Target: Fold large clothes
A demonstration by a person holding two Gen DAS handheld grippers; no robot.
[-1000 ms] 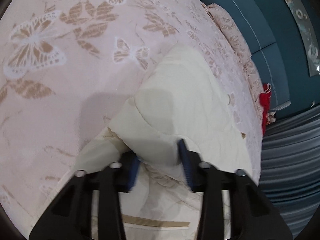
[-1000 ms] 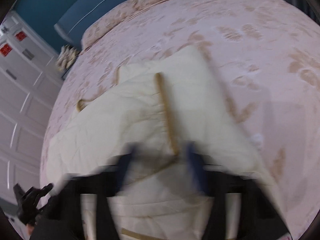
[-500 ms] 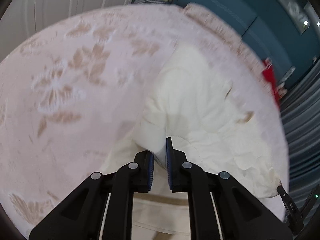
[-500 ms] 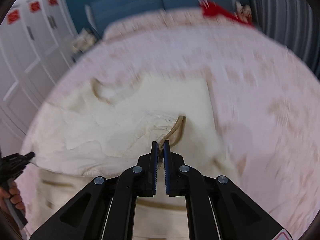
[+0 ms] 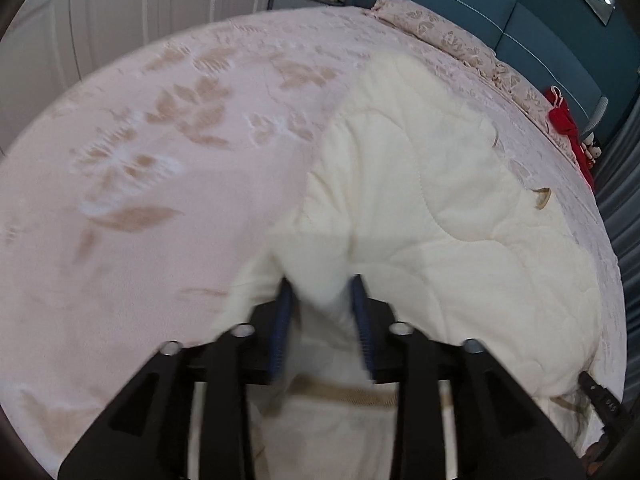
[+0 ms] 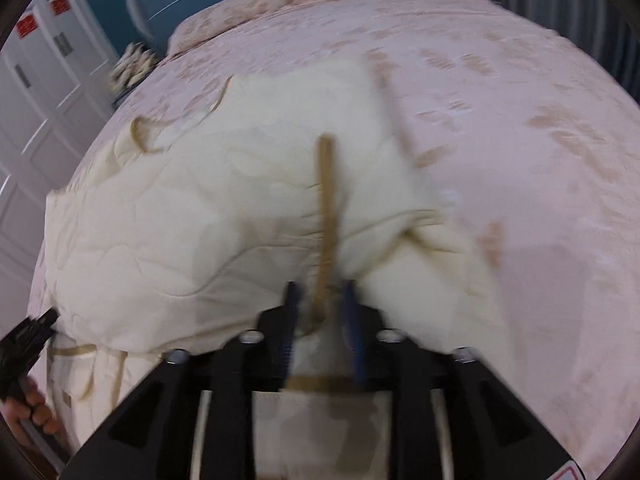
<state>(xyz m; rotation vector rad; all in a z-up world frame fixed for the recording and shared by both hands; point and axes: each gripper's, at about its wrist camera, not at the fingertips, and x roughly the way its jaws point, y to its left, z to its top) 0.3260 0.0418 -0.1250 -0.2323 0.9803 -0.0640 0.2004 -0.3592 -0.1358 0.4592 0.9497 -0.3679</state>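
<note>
Cream quilt (image 5: pixel 432 200) on the bed (image 5: pixel 140 160) lies between both just-opening, part-open jaws: left hand-held gripper (image 5: pixel 322 300) shows plain padding, right hand-held gripper (image 6: pixel 322 300) alone a tan strap (image 6: pixel 326 216).

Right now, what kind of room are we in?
Most likely a bedroom. A wide bed under a pink leaf-patterned bedspread fills both views, with a teal padded headboard and white panelled wardrobe doors beside it. A cream quilted garment lies on the bed.

My left gripper (image 5: pixel 322 300) pads are smeared by blur; the cream quilt (image 5: pixel 420 208) runs off the bottom edge (my right gripper (image 6: pixel 320 300) blurs too).
</note>
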